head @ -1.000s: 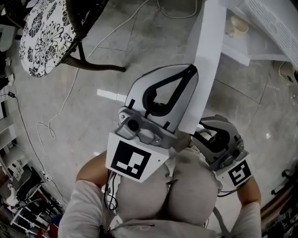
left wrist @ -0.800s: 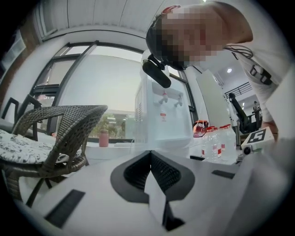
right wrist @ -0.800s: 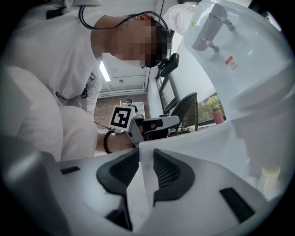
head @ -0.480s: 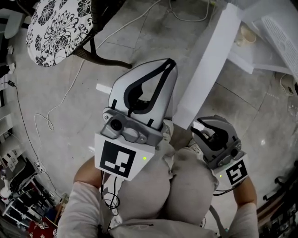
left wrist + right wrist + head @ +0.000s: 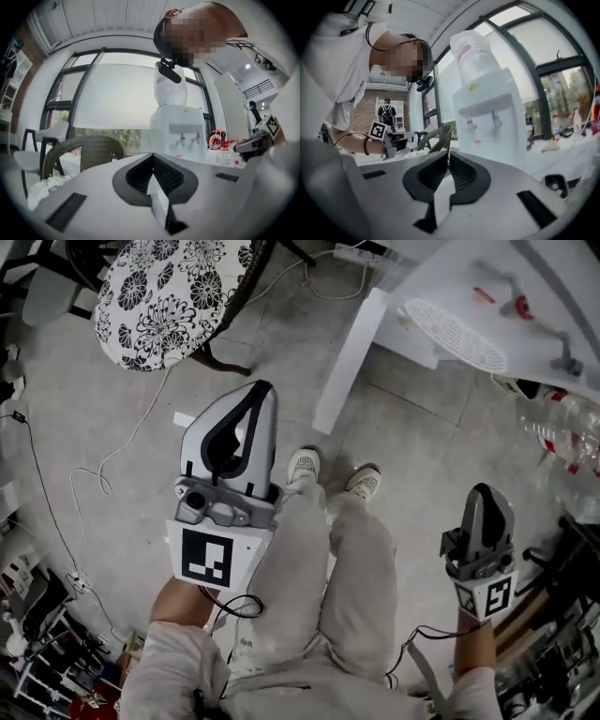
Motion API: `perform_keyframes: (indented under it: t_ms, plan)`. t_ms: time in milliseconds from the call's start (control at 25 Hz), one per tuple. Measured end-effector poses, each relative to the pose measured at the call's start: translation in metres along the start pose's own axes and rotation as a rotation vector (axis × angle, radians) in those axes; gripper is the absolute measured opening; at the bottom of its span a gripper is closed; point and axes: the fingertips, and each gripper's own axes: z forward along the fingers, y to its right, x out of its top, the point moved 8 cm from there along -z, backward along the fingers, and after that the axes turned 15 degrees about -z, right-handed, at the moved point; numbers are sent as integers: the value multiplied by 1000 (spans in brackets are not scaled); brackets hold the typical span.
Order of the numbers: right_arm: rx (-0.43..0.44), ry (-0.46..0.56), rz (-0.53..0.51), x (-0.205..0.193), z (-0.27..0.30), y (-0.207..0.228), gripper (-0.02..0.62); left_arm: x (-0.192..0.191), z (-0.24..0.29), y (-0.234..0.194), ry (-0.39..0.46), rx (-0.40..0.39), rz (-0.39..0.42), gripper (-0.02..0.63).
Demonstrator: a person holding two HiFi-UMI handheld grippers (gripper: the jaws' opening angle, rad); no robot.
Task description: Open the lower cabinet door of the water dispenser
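The white water dispenser (image 5: 441, 277) stands at the top right of the head view, and its drip tray (image 5: 455, 334) shows from above. Its lower cabinet door (image 5: 345, 362) hangs open, swung out over the floor as a long white panel. My left gripper (image 5: 262, 388) is shut and empty, held level left of the door and apart from it. My right gripper (image 5: 487, 489) is far to the right, its jaws closing with nothing between them. The dispenser (image 5: 180, 124) and its bottle (image 5: 473, 54) face both gripper views from a distance.
A chair with a floral cushion (image 5: 159, 296) stands at the top left, with cables (image 5: 94, 484) trailing over the tiled floor. The person's shoes (image 5: 302, 465) are just below the open door. Plastic bottles (image 5: 562, 427) and clutter line the right edge.
The person has risen from a squat. Both grippers lifted away from the door. The right gripper swung out to the right and its jaws came together.
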Motion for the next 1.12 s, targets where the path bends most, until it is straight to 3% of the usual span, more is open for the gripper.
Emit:
perform_keyframes:
  t_ms: [360,560,760,1120]
  plan:
    - [-398,-2,-85,309,-127,71,25,283,-35,59,33,10,47,3]
    - [-517,81,-108,430,-179,78,25,389,-55,85,58,21,23,3]
    - [-549,157,-98,481,-223,68,25,441,-78,125,99,18,28,3]
    - [-537,229,-84,496,-299,43,25,462,-140,214,147,-20,44,3]
